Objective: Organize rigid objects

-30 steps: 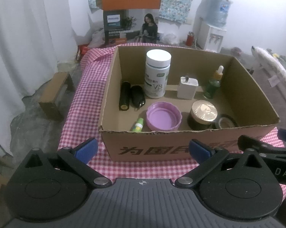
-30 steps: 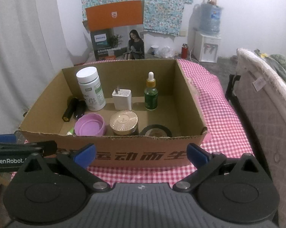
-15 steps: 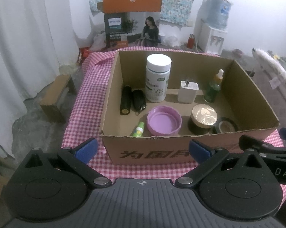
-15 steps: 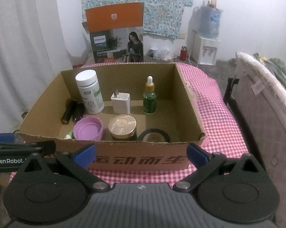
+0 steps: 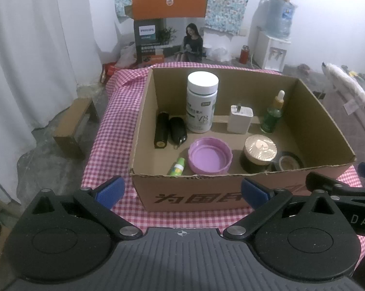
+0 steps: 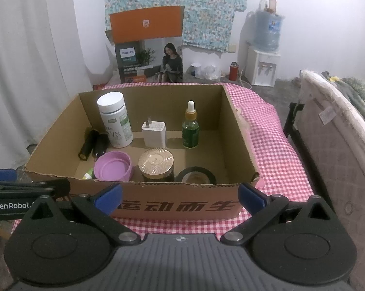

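An open cardboard box sits on a pink checked tablecloth. Inside it stand a white pill bottle, a white charger plug, a green dropper bottle, a gold-lidded jar, a purple lid, a tape roll, two black cylinders and a small green tube. My left gripper and right gripper hang open and empty before the box's near wall.
The tablecloth drapes over the table edges. A printed orange carton stands behind the box. A small brown stool is on the floor at left, a water dispenser at back right, a padded seat at right.
Both grippers have pulled back and risen slightly from the box, so more of its inside shows. Nothing in the box moved.
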A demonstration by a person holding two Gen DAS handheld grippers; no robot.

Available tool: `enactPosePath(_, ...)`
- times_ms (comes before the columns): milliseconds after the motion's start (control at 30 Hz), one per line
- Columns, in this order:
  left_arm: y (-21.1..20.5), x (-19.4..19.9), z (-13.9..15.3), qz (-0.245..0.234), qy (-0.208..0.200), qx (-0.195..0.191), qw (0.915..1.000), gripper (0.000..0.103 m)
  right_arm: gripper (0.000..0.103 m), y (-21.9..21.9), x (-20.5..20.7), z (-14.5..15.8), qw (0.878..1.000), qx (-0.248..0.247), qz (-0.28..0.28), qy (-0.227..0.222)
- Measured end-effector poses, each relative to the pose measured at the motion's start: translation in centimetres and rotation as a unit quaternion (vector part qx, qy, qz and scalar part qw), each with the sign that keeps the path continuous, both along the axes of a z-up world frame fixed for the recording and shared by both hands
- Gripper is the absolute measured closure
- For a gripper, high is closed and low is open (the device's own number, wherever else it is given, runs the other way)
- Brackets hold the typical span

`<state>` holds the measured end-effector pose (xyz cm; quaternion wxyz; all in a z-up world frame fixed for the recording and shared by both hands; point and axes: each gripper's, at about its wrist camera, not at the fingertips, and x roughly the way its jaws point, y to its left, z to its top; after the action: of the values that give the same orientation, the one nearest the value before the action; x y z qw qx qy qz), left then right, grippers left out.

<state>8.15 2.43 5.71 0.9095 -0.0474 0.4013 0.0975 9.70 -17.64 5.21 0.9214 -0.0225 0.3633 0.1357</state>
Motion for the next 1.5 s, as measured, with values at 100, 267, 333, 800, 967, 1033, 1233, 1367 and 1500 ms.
enactPosePath(100,-0.01,0.04,-0.02,0.000,0.000,-0.001,1.0000,0.000,0.000,-0.07,0.00,0.02,1.000,0.000,0.000,0.000)
enactPosePath(267,0.00,0.03,-0.11,0.001,0.002,-0.002,1.0000,0.000,0.000,-0.10,0.00,0.02,1.000,-0.001,0.001,0.000)
enactPosePath(333,0.03,0.03,-0.17,0.001,0.003,-0.003,1.0000,0.000,0.000,-0.06,0.00,0.00,1.000,0.000,0.000,0.001)
enactPosePath(800,-0.04,0.03,-0.25,0.002,0.005,-0.002,1.0000,0.000,0.000,-0.18,-0.03,-0.02,1.000,-0.001,-0.001,0.002)
enactPosePath(967,-0.05,0.11,-0.35,0.002,0.007,-0.003,1.0000,0.001,0.000,-0.34,-0.04,-0.21,1.000,0.000,-0.002,0.004)
enactPosePath(1033,-0.03,0.11,-0.36,0.002,0.007,-0.003,1.0000,0.001,0.000,-0.44,-0.06,-0.22,1.000,0.000,-0.002,0.005)
enactPosePath(1233,-0.01,0.13,-0.40,0.003,0.009,-0.004,0.9999,0.001,0.000,-0.40,-0.06,-0.21,1.000,0.000,-0.002,0.005)
enactPosePath(1367,0.02,0.16,-0.41,0.003,0.009,-0.005,0.9999,0.000,0.000,-0.48,-0.05,-0.37,1.000,0.000,-0.003,0.006)
enactPosePath(1500,-0.01,0.13,-0.38,0.003,0.009,-0.004,0.9999,0.000,0.000,-0.50,-0.04,-0.39,1.000,0.000,-0.003,0.006)
